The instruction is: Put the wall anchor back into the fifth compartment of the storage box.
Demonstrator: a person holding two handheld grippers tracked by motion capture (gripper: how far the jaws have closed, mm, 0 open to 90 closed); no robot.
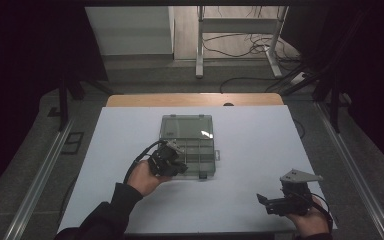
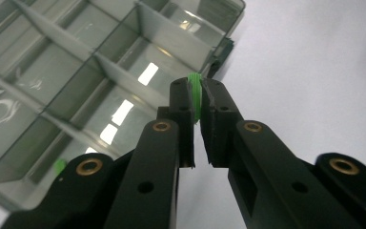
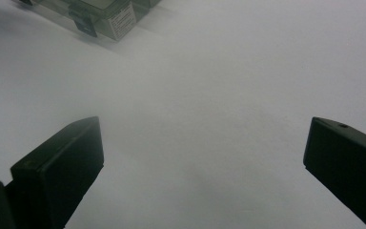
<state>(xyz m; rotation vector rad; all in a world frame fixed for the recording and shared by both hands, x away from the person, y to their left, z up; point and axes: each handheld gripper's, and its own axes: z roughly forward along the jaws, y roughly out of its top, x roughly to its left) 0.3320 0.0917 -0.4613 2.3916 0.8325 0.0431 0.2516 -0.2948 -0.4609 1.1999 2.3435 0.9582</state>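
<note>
A clear grey plastic organiser box (image 1: pixel 200 150) lies open in the middle of the white table, its lid (image 1: pixel 187 126) laid back. My left gripper (image 1: pixel 177 161) hovers over the box's near-left corner, shut on a small green piece (image 2: pixel 196 93) pinched between its jaw tips. Below it the divided compartments (image 2: pixel 76 90) show, and another small green bit (image 2: pixel 60 165) lies in a near compartment. My right gripper (image 1: pixel 262 200) rests low at the table's near right, jaws wide apart with nothing between them (image 3: pixel 202 157); the box corner (image 3: pixel 100 16) lies far ahead of it.
The white sheet (image 1: pixel 250 150) covers the table, with the wooden edge (image 1: pixel 195 99) showing at the back. Metal rails (image 1: pixel 352 170) run along both sides. A white frame stand (image 1: pixel 240 37) and loose cables (image 1: pixel 240 47) lie on the floor behind.
</note>
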